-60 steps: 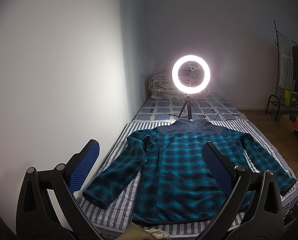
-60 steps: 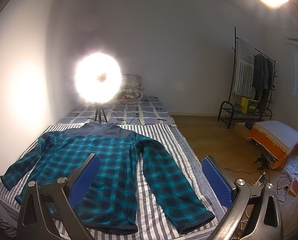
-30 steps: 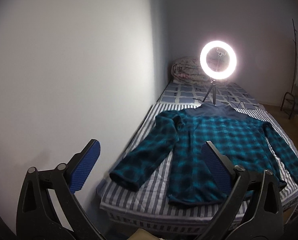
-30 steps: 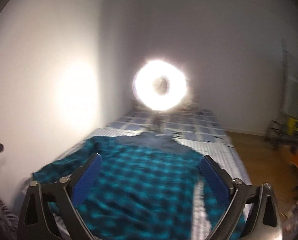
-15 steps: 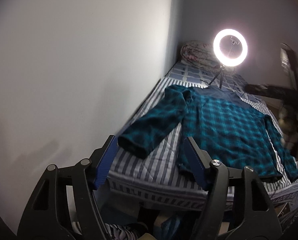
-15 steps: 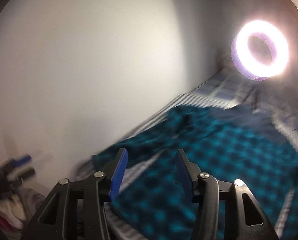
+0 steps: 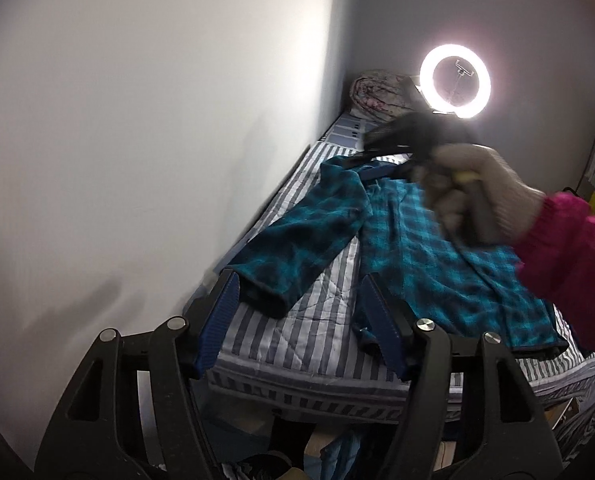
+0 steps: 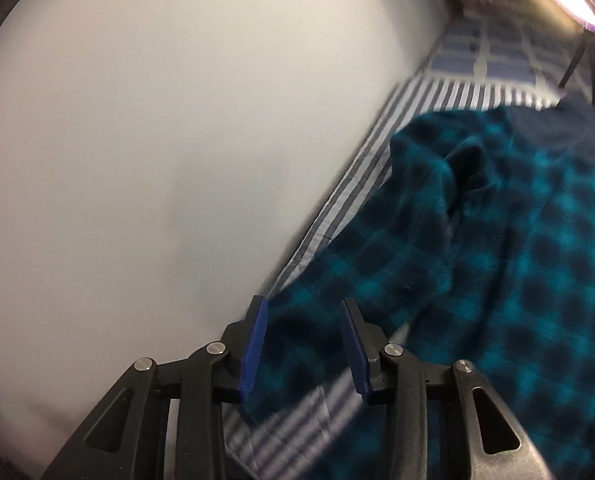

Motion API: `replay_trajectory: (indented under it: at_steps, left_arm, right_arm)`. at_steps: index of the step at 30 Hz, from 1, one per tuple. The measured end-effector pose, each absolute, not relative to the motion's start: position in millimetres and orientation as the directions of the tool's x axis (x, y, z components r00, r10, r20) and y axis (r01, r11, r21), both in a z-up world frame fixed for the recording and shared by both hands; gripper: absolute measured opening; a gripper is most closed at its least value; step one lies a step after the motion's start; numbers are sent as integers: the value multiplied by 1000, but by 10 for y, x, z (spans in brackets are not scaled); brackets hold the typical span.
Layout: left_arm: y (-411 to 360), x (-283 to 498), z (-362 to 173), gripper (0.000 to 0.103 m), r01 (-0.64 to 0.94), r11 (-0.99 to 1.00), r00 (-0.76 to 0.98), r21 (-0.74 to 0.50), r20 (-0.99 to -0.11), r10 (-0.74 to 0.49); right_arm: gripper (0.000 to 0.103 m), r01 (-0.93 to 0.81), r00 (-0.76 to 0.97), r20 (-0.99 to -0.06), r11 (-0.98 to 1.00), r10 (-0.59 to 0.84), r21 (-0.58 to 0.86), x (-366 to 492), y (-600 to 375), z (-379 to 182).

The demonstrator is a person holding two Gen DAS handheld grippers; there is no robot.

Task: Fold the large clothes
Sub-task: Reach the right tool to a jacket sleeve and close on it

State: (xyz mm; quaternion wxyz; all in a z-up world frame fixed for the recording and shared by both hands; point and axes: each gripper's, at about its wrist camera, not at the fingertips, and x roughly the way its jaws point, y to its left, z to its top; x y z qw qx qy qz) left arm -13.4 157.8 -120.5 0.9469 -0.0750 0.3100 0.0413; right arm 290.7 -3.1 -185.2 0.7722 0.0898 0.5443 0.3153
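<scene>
Blue pads of the left hand-held gripper are closing with nothing gripped, the jacket's sleeve cuff just beyond them on the striped bed. Farther on, the right hand-held gripper, also closing and not yet pinching, hovers over the sleeve's upper part. Beyond glows a ring light.

Wall hugs bed's left edge, no room there. Striped strip betw sleeve & body free. Ring light blocks far end.
</scene>
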Motion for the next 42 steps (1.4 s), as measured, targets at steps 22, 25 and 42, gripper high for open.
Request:
replay_trajectory:
  at_steps: [22,25,42]
  left_arm:
    - [1653,199,-1571,66,-115,986,726,-120,-688,1]
    - [1641,184,-1571,66,-105,988,727,-115,-687,-3]
    - [1482,264,-1546,66,-61,992,753,-111,-658,-27]
  right_arm:
    - [26,-262,161,-953,942,259,212,4015,1059,-3180]
    - [3,-285,167,-957,941,236,183,3978,1145,-3218]
    - [0,-365,212,-850,846,482,389,3363,362,-2029]
